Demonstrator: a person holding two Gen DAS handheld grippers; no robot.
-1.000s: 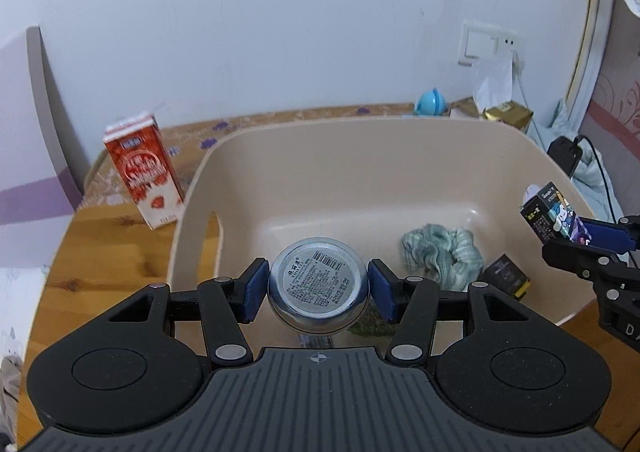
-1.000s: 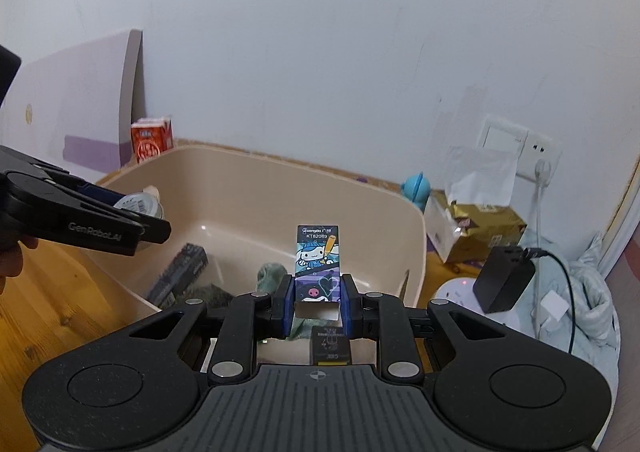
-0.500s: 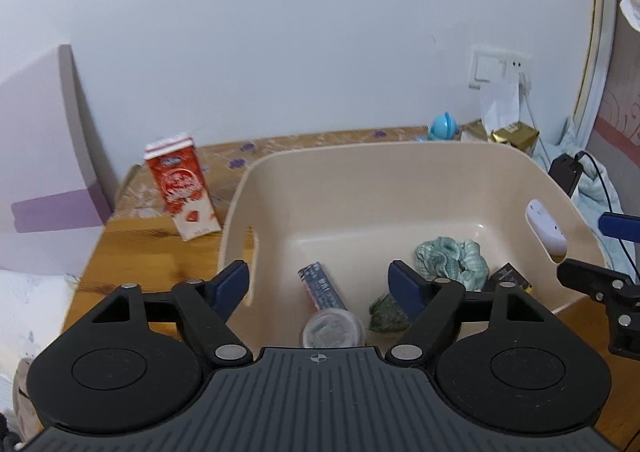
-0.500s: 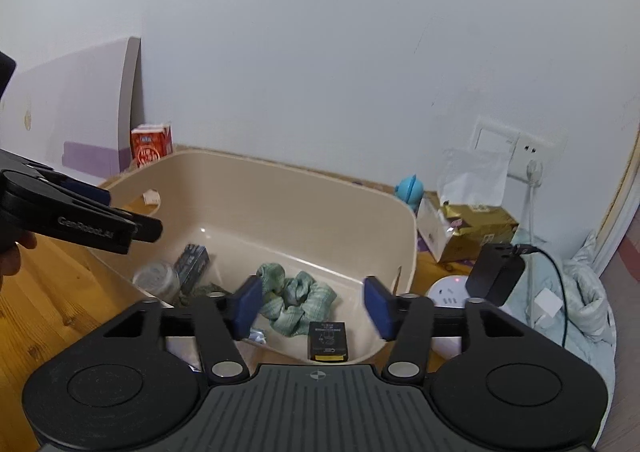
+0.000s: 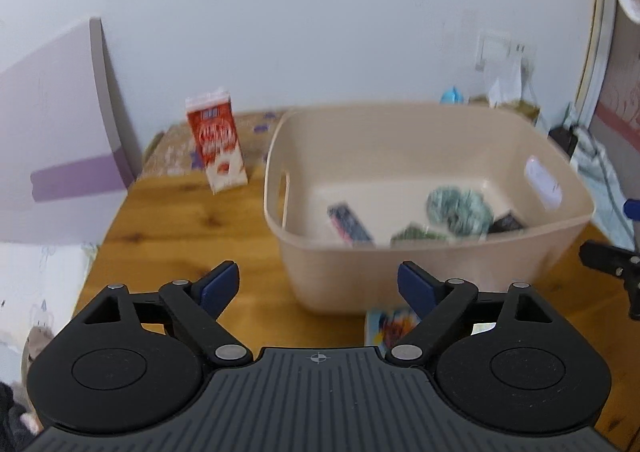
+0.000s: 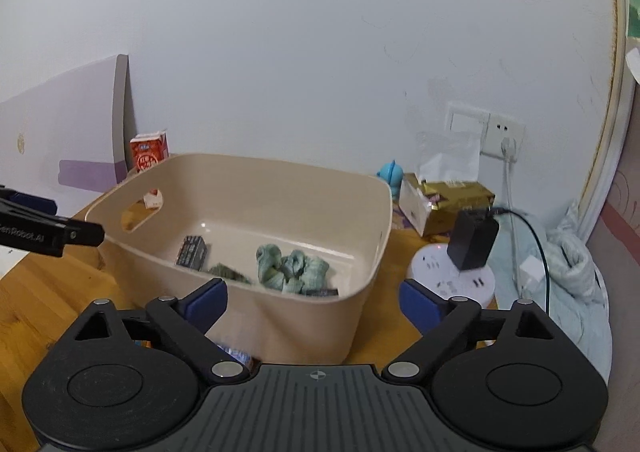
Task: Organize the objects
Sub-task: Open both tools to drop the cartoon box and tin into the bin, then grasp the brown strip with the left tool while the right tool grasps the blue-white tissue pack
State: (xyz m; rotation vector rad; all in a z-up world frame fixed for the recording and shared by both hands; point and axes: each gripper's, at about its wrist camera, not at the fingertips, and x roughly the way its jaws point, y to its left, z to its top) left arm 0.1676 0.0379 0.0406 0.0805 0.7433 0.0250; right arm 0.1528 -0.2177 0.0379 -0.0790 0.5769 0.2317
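A beige plastic bin [image 5: 424, 276] [image 6: 304, 328] stands on the wooden table. Inside lie a green scrunchie [image 5: 458, 208] [image 6: 292, 268], a dark flat packet [image 5: 348, 224] [image 6: 192, 251], a small black box [image 5: 506, 222] and a dark green item [image 5: 416, 234]. My left gripper [image 5: 318, 284] is open and empty, held back in front of the bin's near wall. My right gripper [image 6: 314, 302] is open and empty, also short of the bin. A colourful small box [image 5: 390, 326] lies on the table before the bin, partly hidden. A red milk carton [image 5: 216, 140] stands left of the bin.
A purple and white board [image 5: 52, 140] leans on the wall at left. Right of the bin are a tissue box [image 6: 448, 204], a blue toy [image 6: 390, 176], a white power strip with black adapter [image 6: 464, 252] and crumpled cloth [image 6: 568, 276].
Both grippers released their items into the bin, opened, and pulled back and away from it. The left view has shifted so the bin sits further off.
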